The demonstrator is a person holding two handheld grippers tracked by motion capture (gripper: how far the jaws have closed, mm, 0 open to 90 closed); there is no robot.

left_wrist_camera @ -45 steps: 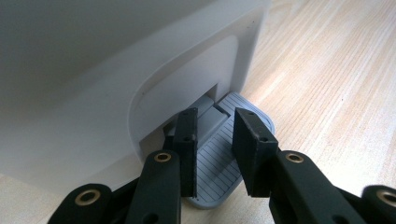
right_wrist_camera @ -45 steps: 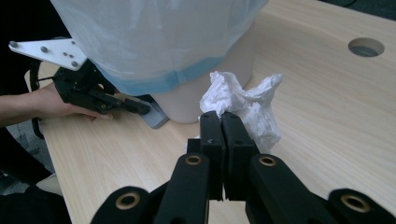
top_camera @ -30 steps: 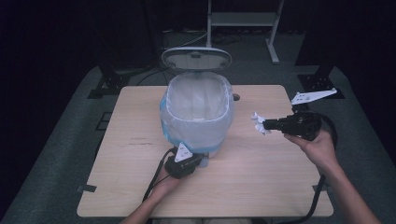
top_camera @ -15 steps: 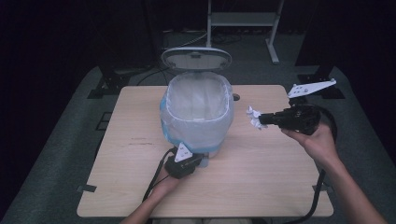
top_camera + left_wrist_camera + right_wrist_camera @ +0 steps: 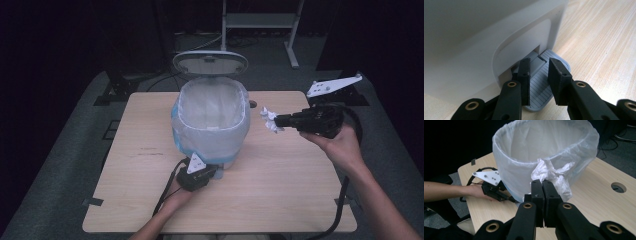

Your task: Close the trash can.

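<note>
Lined bin (image 5: 212, 117) on wooden table (image 5: 290, 195), dark room, right gripper (image 5: 276, 121) pinching crumpled tissue (image 5: 554, 173), left gripper (image 5: 539, 82) parted

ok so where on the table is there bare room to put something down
Free: the wide strip of table left of the bin, and the front right patch between the left claw and the right forearm. Crowded: the bin's front by the pedal, and its right side, where the right claw holds crumpled paper.
</note>
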